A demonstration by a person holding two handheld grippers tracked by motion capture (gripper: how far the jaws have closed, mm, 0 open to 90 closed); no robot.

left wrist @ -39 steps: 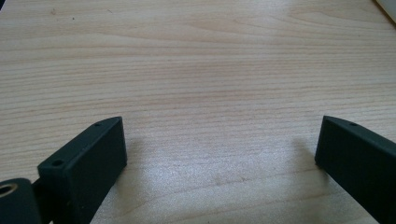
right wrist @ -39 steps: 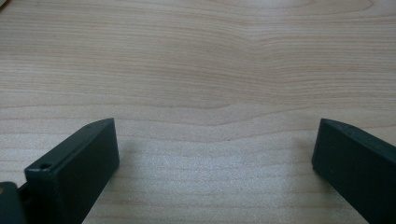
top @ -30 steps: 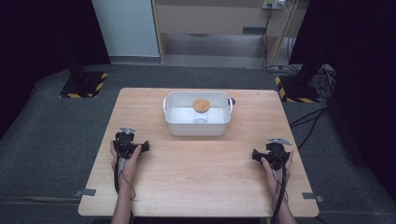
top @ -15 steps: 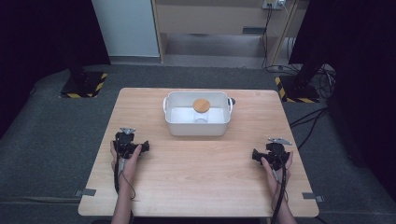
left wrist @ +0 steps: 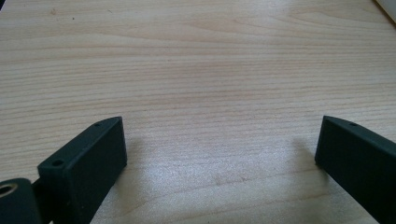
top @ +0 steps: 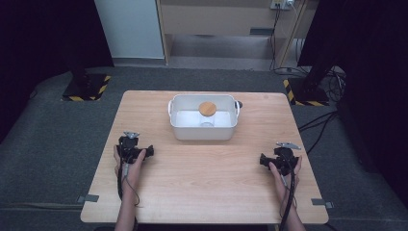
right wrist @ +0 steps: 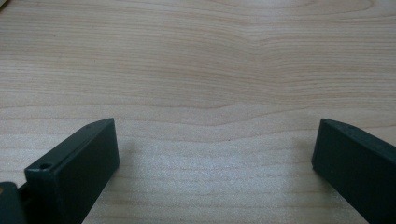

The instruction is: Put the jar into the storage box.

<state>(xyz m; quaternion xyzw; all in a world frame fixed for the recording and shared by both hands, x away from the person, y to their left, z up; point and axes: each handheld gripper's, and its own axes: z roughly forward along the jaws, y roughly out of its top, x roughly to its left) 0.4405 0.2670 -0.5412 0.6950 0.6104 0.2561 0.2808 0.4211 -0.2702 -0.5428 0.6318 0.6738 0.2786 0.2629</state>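
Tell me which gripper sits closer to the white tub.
The left gripper. It rests just off the near left corner of the white tub, while the right gripper lies farther out and nearer the person's table edge.

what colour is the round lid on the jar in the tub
Light brown, like wood or bamboo; the lid sits inside the white tub, clearest in the high view.

White tub (top: 203, 130), tan round lid (top: 208, 108), pale wood-grain table (top: 202, 192).
Both grippers black: left gripper (top: 131, 144), right gripper (top: 285, 153); grey floor (top: 53, 144).
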